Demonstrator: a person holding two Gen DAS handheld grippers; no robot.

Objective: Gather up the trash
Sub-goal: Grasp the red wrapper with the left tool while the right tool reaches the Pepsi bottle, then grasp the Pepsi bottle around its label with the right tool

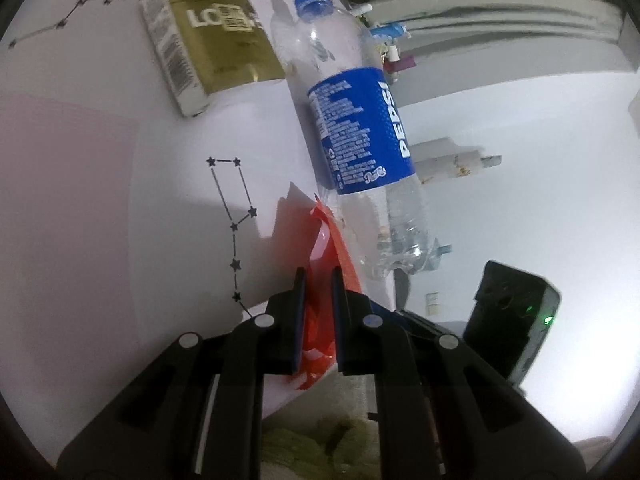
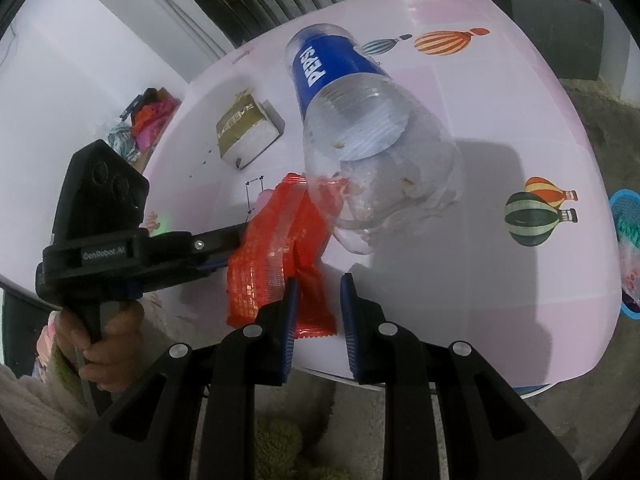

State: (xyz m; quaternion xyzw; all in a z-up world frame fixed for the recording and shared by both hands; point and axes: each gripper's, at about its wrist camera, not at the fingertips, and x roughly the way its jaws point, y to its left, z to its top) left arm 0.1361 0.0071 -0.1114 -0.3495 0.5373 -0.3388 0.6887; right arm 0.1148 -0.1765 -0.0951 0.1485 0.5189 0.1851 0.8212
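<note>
The pink table point(image 2: 500, 280) holds the trash: a big empty Pepsi bottle point(image 1: 360, 136) lying on its side, a gold box point(image 1: 212, 32) farther back, and a red wrapper point(image 2: 276, 256) near the front edge. The left gripper point(image 1: 319, 276) has its jaws close together around the wrapper, likely to lift it away. The right gripper point(image 2: 318, 284) waits beside the wrapper with jaws partly open and empty.

Empty Pepsi bottle point(image 1: 360, 136) lying; red wrapper point(image 2: 276, 256) beside; gold box point(image 1: 208, 36) behind.
</note>
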